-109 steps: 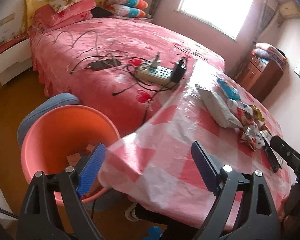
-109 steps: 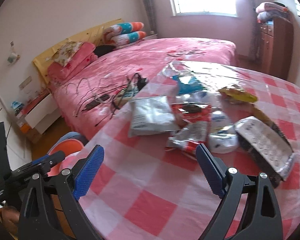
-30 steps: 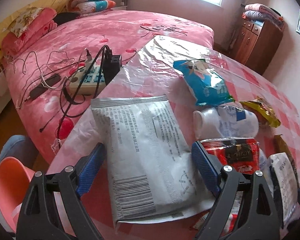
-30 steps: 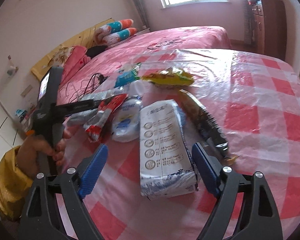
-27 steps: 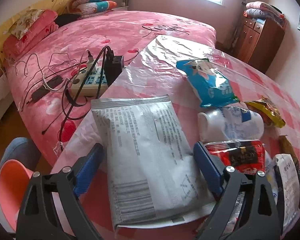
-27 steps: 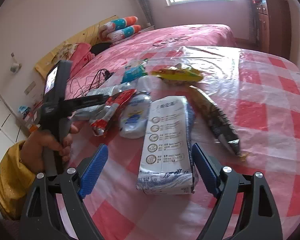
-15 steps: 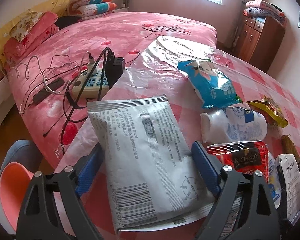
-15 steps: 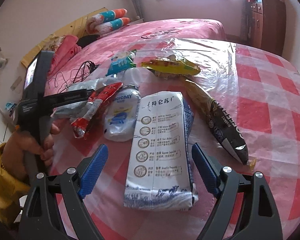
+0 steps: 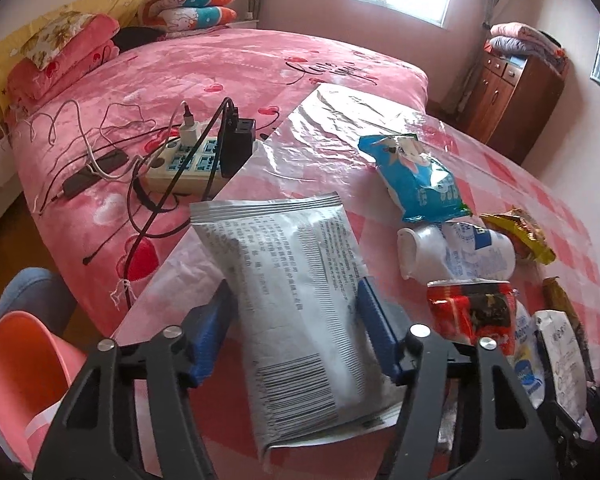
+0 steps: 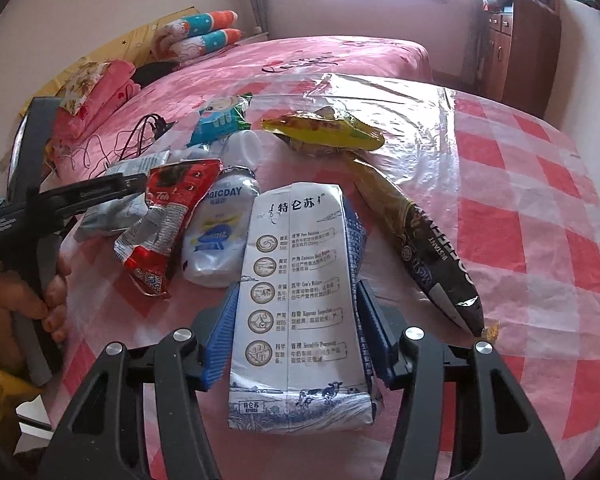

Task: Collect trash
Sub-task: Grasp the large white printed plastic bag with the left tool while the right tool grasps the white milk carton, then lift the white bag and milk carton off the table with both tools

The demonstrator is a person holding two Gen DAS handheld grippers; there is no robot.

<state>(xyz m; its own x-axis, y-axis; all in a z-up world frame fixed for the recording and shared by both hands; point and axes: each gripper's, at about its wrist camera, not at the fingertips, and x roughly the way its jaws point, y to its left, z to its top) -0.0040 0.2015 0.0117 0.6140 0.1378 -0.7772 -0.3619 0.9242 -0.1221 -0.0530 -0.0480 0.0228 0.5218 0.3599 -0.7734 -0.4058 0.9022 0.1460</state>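
A grey foil bag (image 9: 296, 272) with a barcode lies at the near edge of the checked table (image 10: 540, 200). My left gripper (image 9: 296, 320) is closing on it, blue pads touching both long edges, and the bag is buckled along its middle. A white milk carton (image 10: 296, 280) lies lengthwise between the pads of my right gripper (image 10: 298, 332), whose jaws are closing and meet its sides. Beside them lie a red wrapper (image 10: 168, 220), a white bottle (image 10: 220, 232), a blue snack bag (image 9: 416, 176), a yellow wrapper (image 10: 324, 128) and a black sachet (image 10: 432, 248).
An orange bin (image 9: 16, 380) stands on the floor at the lower left, beside the table. A power strip (image 9: 192, 160) with plugs and cables lies on the pink bed (image 9: 220, 72) against the table. A wooden cabinet (image 9: 512, 92) stands at the back right. A hand (image 10: 32, 292) holds the left tool.
Both grippers' jaws have come in from wide apart onto their items. The grey bag has narrowed and buckled between the left pads. The right gripper has moved closer over the milk carton.
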